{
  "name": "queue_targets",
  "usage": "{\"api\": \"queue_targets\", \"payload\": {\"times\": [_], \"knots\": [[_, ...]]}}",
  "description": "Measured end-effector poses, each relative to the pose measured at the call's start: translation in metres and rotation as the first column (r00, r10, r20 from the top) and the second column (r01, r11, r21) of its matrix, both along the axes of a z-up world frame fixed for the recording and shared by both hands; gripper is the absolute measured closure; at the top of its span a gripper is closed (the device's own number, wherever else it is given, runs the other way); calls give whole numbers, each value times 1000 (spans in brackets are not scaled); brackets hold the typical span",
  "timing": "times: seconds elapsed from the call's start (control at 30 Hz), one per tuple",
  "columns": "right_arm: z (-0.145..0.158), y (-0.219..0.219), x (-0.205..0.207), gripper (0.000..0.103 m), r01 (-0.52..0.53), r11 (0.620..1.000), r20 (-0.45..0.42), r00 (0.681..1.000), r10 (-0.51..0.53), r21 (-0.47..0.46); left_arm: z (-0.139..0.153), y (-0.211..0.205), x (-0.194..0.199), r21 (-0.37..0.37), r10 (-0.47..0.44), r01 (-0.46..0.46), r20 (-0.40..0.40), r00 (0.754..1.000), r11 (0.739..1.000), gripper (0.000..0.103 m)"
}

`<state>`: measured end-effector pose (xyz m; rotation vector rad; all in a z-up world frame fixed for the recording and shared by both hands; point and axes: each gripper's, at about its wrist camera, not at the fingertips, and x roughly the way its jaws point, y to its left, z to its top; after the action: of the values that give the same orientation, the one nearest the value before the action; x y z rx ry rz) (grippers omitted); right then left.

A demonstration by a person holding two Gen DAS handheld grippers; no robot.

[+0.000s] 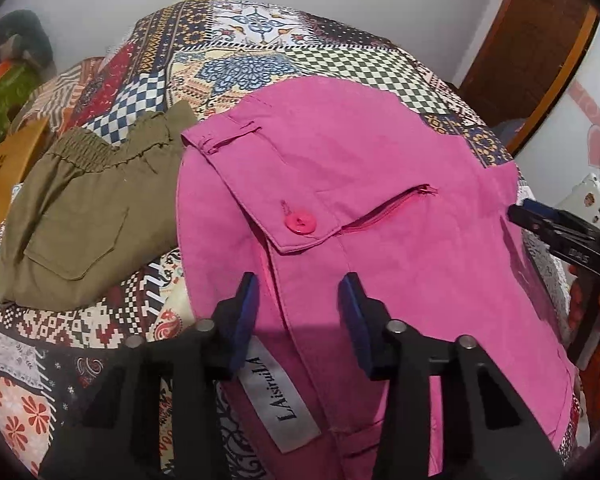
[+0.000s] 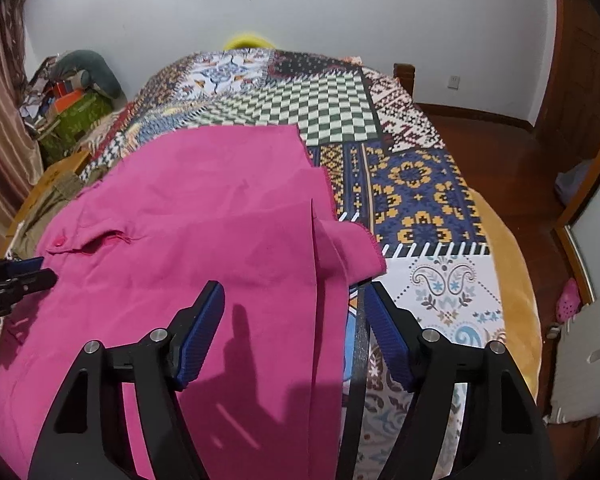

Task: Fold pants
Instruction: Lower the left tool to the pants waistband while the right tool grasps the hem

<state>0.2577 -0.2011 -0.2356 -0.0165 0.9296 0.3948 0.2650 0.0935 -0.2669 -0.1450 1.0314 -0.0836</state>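
Patchwork bedspread (image 2: pixel 416 184) under pink pants (image 1: pixel 380 200); left gripper (image 1: pixel 300 292), right gripper (image 2: pixel 296 304) fingers spread, empty.

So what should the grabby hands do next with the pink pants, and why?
Probably close on the cloth. The pink pants lie spread on the patterned bedspread, and both grippers are open, holding nothing: the left gripper at the waist by the label, the right gripper over the leg's edge. A fold likely needs both ends pinched first.
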Motion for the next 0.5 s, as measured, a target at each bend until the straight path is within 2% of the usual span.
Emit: {"api": "queue_targets", "payload": {"times": [0.1, 0.17, 0.23, 0.27, 0.33, 0.4, 0.5], "knots": [[-11, -1, 4, 46, 3, 1000, -43, 999, -2, 16, 0, -1, -2, -20, -18, 17, -4, 1000, 1000, 72], [-16, 0, 7, 54, -3, 1000, -70, 998, 5, 20, -1, -2, -3, -13, -22, 22, -3, 1000, 1000, 73], [-21, 2, 9, 67, -19, 1000, -95, 995, 20, 14, 0, -2, -4, -13, -27, 27, 0, 1000, 1000, 78], [-22, 4, 9, 69, -27, 1000, -98, 995, 28, 11, 0, -3, -4, -12, -32, 32, 3, 999, 999, 84], [-22, 7, 8, 78, -43, 999, -91, 995, 42, -7, 1, -3, -5, 1, -33, 33, 8, 999, 999, 91], [-23, 10, 8, 80, -50, 998, -87, 995, 48, -25, 2, -1, -5, 0, -31, 31, 12, 999, 1000, 96], [-23, 11, 5, 93, -64, 998, -97, 993, 62, -21, 7, -2, -7, 6, -39, 38, 32, 999, 999, 100]]}}
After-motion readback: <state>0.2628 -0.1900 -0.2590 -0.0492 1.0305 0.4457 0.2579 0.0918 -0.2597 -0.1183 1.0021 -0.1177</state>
